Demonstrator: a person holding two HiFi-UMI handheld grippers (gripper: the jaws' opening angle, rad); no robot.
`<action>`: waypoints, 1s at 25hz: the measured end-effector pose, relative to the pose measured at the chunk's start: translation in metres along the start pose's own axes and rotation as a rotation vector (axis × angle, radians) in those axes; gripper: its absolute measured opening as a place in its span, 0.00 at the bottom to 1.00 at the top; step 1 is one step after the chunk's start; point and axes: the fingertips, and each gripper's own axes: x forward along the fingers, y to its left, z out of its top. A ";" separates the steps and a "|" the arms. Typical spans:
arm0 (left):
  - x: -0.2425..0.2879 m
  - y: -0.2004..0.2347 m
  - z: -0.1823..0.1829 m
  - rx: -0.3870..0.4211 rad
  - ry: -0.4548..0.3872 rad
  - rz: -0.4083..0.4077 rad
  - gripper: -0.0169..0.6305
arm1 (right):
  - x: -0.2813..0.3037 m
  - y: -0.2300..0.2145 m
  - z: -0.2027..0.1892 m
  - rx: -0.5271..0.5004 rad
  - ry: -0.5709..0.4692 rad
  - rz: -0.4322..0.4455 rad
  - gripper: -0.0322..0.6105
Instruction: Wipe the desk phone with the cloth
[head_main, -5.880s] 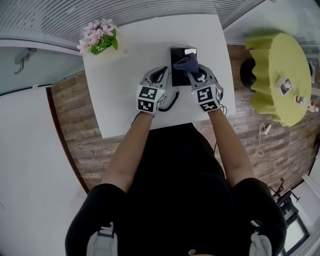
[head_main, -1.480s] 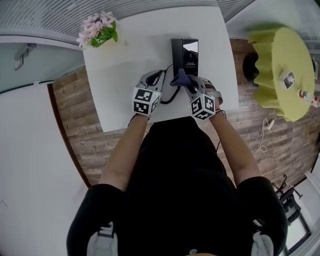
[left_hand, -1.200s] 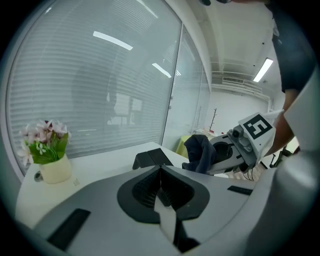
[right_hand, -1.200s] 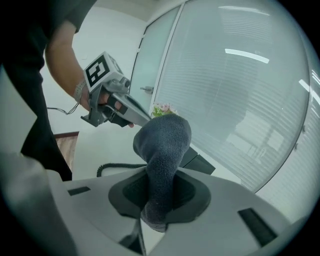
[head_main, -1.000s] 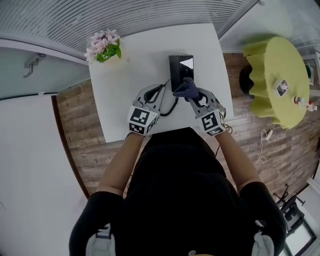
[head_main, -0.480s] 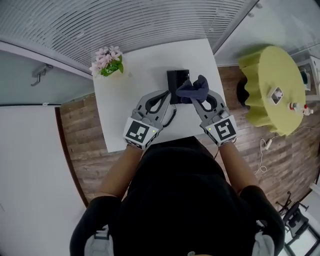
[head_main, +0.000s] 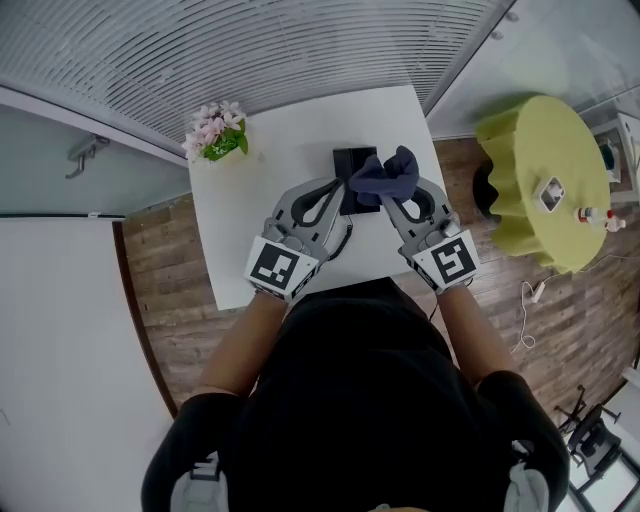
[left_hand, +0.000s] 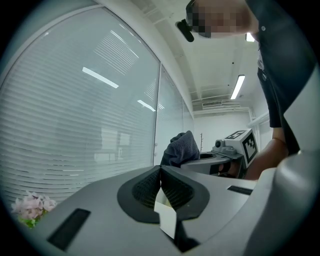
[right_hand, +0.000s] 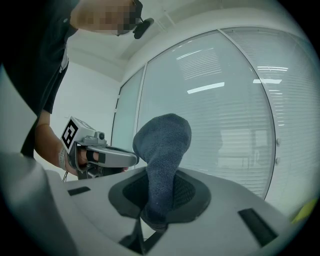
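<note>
Though seemingly knitted, cloth (right_hand: 163, 145) in right gripper (right_hand: 159, 197)

White rectangular table (head_main: 250, 210) stands on brown wood-plank floor (head_main: 165, 260). On far left corner of table: small bunch of pink flowers with green leaves (head_main: 217, 130). Beyond far edge of table: wall of white horizontal blinds (head_main: 260, 50). Right of table, well apart: round yellow-green side table with wavy draped cover (head_main: 540, 140); small white box (head_main: 549, 193) and little bottles (head_main: 603, 218) on top. Between the two tables: dark round object (head_main: 484, 178), kind not clear. White cable (head_main: 530, 288) on floor, right of table.
</note>
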 end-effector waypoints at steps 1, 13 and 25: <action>0.000 -0.001 0.000 0.003 0.002 -0.002 0.04 | 0.000 0.000 0.001 0.000 -0.001 0.001 0.18; 0.002 -0.006 0.008 0.016 -0.032 -0.004 0.04 | -0.003 0.002 0.012 -0.001 -0.023 0.007 0.18; 0.004 -0.002 0.005 0.010 -0.032 -0.007 0.04 | 0.001 0.001 0.012 -0.003 -0.024 0.009 0.18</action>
